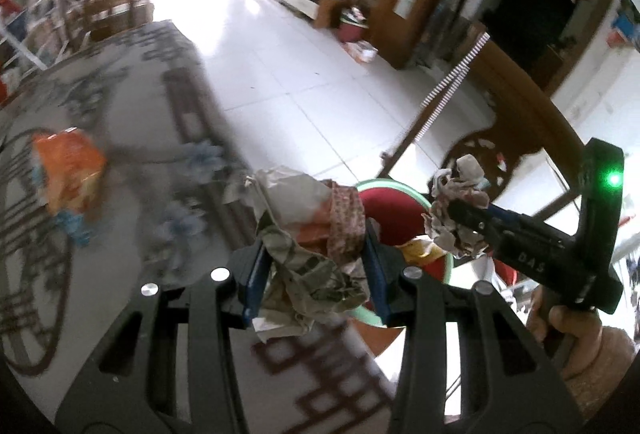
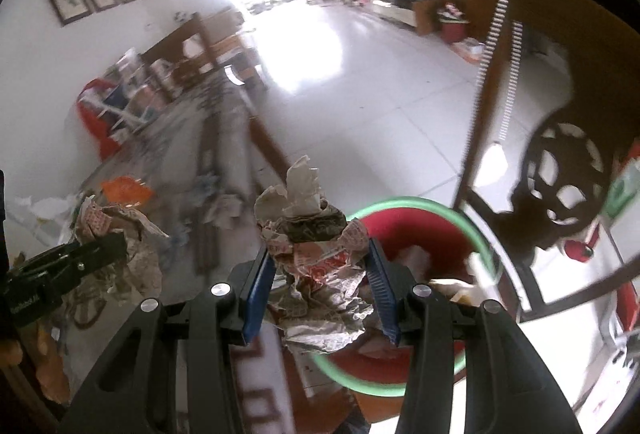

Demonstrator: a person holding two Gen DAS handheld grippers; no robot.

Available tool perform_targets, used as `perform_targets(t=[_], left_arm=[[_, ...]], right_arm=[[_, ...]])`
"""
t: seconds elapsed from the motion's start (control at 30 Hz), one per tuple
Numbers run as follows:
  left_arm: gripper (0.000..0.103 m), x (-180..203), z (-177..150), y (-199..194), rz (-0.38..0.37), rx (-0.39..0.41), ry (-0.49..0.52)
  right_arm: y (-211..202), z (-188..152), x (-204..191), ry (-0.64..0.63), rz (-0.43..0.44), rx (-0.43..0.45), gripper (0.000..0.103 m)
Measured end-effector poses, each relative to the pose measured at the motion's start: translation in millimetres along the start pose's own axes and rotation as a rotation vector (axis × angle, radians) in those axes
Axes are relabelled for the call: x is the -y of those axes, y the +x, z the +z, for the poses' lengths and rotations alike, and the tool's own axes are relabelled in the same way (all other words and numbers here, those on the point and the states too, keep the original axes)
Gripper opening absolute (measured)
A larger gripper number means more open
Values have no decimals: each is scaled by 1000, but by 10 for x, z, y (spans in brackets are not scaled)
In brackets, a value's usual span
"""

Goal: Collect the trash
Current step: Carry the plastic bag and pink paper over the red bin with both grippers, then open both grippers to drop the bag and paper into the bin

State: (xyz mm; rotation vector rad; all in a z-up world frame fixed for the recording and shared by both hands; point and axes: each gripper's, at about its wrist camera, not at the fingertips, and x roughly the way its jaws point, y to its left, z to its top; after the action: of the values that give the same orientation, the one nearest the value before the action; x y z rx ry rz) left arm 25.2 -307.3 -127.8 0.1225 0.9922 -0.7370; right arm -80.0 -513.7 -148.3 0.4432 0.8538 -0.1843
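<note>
While red, the bin [image 2: 420, 234] holds wrappers [image 2: 452, 284].

Only legible text: "DAS" in pale letters on the black body of the right gripper [image 1: 460, 218], right side of the left wrist view. Print on the crumpled paper wads [image 2: 320, 266] is too blurred to read.

We see creased, matt paper in both wads [image 1: 308, 254] [image 2: 320, 274]. The tongs [image 1: 316, 274] [image 2: 320, 294] look like matt black plastic with blue ribbed pads [image 2: 382, 294] and shiny metal rivets [image 1: 219, 274]. The bin [image 2: 404, 230] is smooth red plastic with a green rim. The floor [image 1: 280, 73] is glossy white tile, the chair [image 2: 560, 33] dark polished wood, and the worktop [image 1: 120, 193] glossy and patterned.
</note>
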Motion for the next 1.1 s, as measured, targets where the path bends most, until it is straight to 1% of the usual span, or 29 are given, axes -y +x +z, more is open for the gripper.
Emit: perform_targets(t=[0.13, 0.3, 0.5, 0.77, 0.83, 0.87, 0.9, 0.93, 1.0, 1.1], left_arm=[[41, 215, 81, 194, -40, -22, 36], [41, 422, 158, 312, -66, -33, 85], [41, 571, 188, 442, -88, -60, 116], [42, 631, 211, 575, -109, -98, 123], [52, 629, 212, 593, -117, -102, 114], [56, 623, 210, 586, -122, -101, 108], [64, 619, 210, 588, -124, -98, 105], [69, 611, 212, 586, -122, -91, 102], [72, 568, 216, 579, -115, -84, 93], [77, 461, 224, 569, -91, -76, 72]], right_arm=[[-81, -33, 255, 45, -45, 4, 44], [-146, -43, 451, 86, -75, 12, 44], [-170, -38, 550, 110, -84, 16, 45], [-130, -24, 608, 121, -85, 9, 45], [-113, -19, 614, 123, -83, 6, 49], [-103, -16, 615, 124, -81, 6, 51], [-91, -14, 619, 127, -79, 5, 56], [-80, -10, 625, 134, -75, 5, 65], [-63, 0, 639, 145, -81, 11, 74], [-24, 32, 632, 140, -76, 7, 74]])
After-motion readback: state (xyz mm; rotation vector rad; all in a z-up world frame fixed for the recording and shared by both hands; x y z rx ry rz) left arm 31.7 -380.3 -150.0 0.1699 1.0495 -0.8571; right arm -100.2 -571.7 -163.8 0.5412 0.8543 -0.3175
